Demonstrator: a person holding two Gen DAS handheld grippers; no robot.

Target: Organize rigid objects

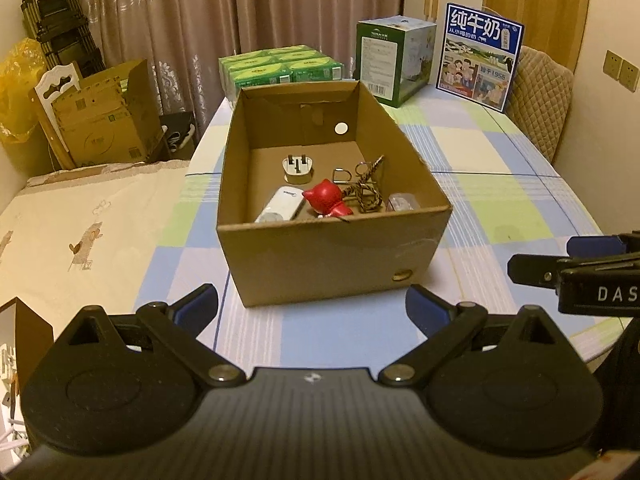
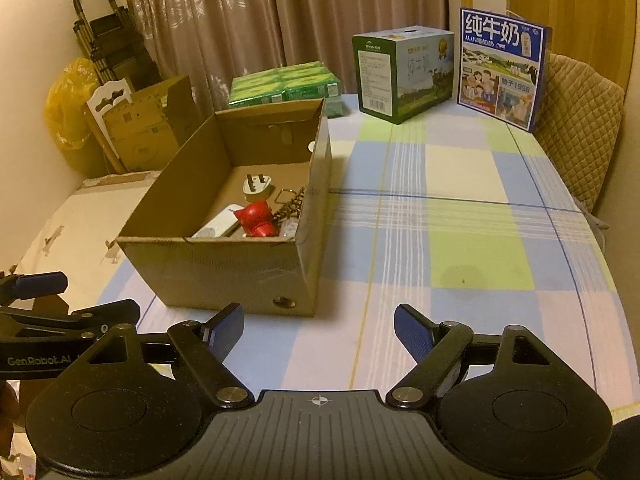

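Your left claw [image 1: 312, 308] hangs wide and empty before the cardboard box [image 1: 332, 256] on the checked tabletop [image 2: 460, 240]. Inside lie a white plug [image 1: 297, 168], white remote [image 1: 280, 204], red figure [image 1: 326, 202] and braided cord [image 1: 368, 188], the box's front wall hiding their lower parts. Your right claw [image 2: 319, 334] is wide and empty too.

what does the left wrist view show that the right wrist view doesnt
Only the left wrist view shows the clear plastic piece in the box's near right corner, plus the whole hole in the far wall.

Only the right wrist view shows the box's outer right wall and the left gripper's "GenRobot.AI" lettering.

Both show the cardboard box, white plug, red toy, white remote, and both grippers open and empty.
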